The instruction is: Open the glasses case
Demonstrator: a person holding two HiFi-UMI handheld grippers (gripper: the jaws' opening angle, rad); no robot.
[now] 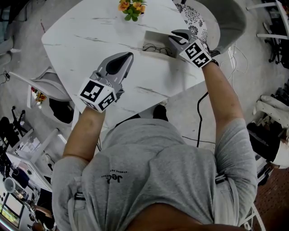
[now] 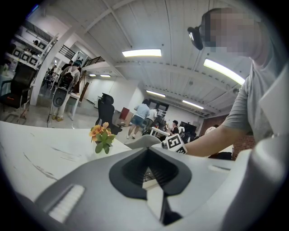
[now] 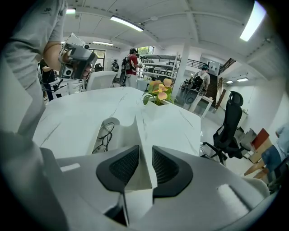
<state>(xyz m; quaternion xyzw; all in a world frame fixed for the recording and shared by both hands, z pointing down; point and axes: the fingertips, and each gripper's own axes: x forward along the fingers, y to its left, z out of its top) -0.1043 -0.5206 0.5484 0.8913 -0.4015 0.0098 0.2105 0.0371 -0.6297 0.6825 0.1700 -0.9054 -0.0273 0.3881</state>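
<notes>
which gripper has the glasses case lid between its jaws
The right gripper: the white glasses case lid stands between its jaws. The left gripper hangs over the table's near side, jaws together on nothing.

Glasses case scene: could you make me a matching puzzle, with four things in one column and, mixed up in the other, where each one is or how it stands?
Things:
1. glasses
2. flowers
3. case lid
4. left gripper

Places and states:
A. jaws together, nothing in them
B. between the jaws of the right gripper
C. lying in the open case
D. standing near the far edge of the table

Pairs: 1-C, 2-D, 3-B, 4-A.
</notes>
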